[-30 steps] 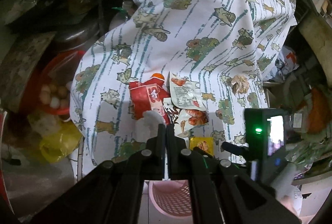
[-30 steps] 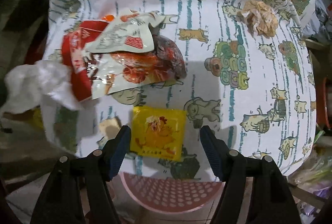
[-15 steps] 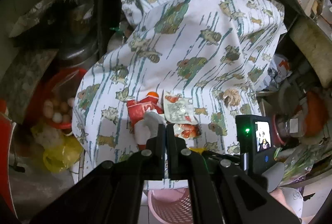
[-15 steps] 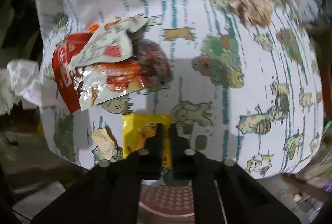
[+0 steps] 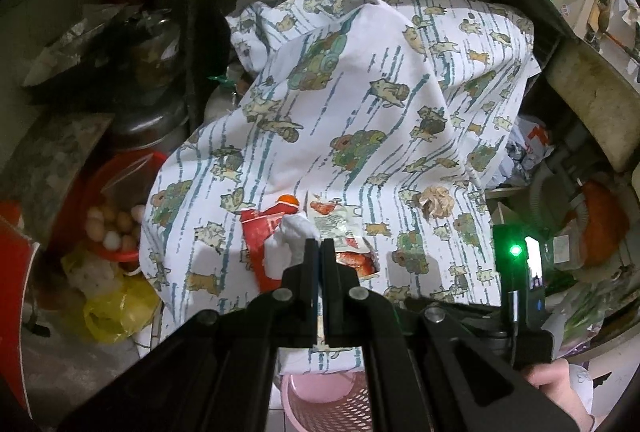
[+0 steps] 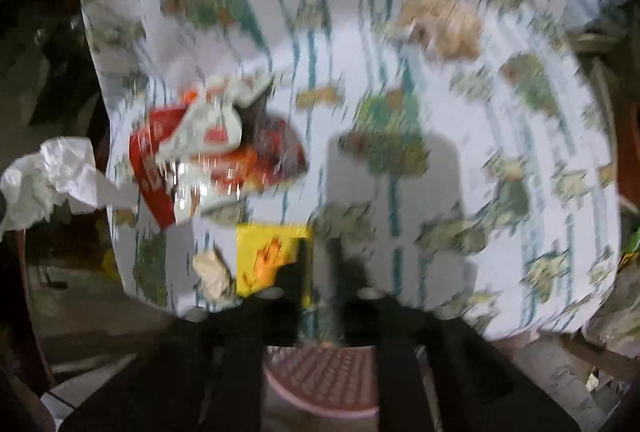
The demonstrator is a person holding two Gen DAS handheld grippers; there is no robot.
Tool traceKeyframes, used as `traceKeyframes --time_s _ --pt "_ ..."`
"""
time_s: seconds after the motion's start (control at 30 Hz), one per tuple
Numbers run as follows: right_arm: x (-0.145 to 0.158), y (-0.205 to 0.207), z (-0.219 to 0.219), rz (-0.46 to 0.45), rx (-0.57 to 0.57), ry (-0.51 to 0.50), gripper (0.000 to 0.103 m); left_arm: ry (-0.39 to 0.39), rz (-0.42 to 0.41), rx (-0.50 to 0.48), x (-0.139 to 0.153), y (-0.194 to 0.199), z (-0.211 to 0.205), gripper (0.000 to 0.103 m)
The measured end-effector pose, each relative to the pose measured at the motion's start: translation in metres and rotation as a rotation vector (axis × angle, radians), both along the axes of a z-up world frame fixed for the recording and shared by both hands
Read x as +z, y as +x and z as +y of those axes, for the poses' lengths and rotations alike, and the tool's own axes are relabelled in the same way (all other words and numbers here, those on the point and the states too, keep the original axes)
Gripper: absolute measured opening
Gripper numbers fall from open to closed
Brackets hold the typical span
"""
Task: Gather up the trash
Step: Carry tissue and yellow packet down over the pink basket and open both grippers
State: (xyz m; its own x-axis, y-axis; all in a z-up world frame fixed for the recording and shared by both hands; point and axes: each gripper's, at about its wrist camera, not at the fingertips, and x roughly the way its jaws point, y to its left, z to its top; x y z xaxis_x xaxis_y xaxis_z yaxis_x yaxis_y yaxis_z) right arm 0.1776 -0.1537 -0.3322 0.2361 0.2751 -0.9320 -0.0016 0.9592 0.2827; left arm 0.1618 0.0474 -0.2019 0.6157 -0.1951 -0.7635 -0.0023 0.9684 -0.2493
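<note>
Below cartoon-print tablecloth [image 5: 360, 104], pink basket [image 5: 320, 404] on the floor, contents hidden.

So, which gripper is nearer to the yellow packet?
Right. The right gripper sits at the yellow packet, jaws just reopened. The left gripper holds white tissue farther away.

Wrappers [image 5: 344, 232] lay on cloth-covered surface [image 5: 400, 120] w/ crumpled paper [image 5: 436, 201] to right, basket [image 5: 324, 400] below front edge.
</note>
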Motion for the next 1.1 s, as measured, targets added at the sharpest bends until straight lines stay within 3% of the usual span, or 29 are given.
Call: traceKeyframes --time_s 0.03,0.07,0.2,0.33,0.5,0.53,0.63,0.73,0.93,1.1 --pt "-0.003 0.000 0.000 0.008 0.000 0.010 0.062 -0.001 0.001 0.002 0.000 0.000 0.001 0.001" --pt "-0.005 0.003 0.002 -0.003 -0.012 -0.008 0.073 -0.001 0.004 0.007 -0.001 0.000 0.003 0.001" --pt "-0.016 0.020 0.030 -0.003 0.000 -0.124 0.073 0.006 0.012 0.026 -0.004 0.003 0.007 0.001" --pt "-0.026 0.029 0.053 0.022 -0.003 -0.143 0.075 0.015 0.019 0.032 -0.008 0.007 0.009 0.001" --pt "-0.030 0.035 0.085 -0.014 0.063 -0.283 0.075 0.027 0.015 0.039 -0.007 0.008 0.013 0.001" --pt "-0.031 0.034 0.085 -0.004 0.050 -0.260 0.073 0.023 0.013 0.041 -0.006 0.008 0.015 0.001" --pt "-0.023 0.040 0.069 -0.010 0.038 -0.251 0.040 0.014 0.001 0.041 -0.002 0.007 0.017 0.001" --pt "-0.024 0.035 0.063 -0.004 0.048 -0.217 0.026 0.011 -0.013 0.034 0.002 0.004 0.015 0.001" --pt "-0.018 0.006 0.039 0.028 0.003 -0.097 0.021 0.013 -0.027 0.021 0.007 -0.001 0.008 0.001" --pt "0.006 -0.010 0.021 -0.028 -0.031 -0.024 0.021 0.006 -0.043 0.002 0.013 -0.006 0.001 0.001"
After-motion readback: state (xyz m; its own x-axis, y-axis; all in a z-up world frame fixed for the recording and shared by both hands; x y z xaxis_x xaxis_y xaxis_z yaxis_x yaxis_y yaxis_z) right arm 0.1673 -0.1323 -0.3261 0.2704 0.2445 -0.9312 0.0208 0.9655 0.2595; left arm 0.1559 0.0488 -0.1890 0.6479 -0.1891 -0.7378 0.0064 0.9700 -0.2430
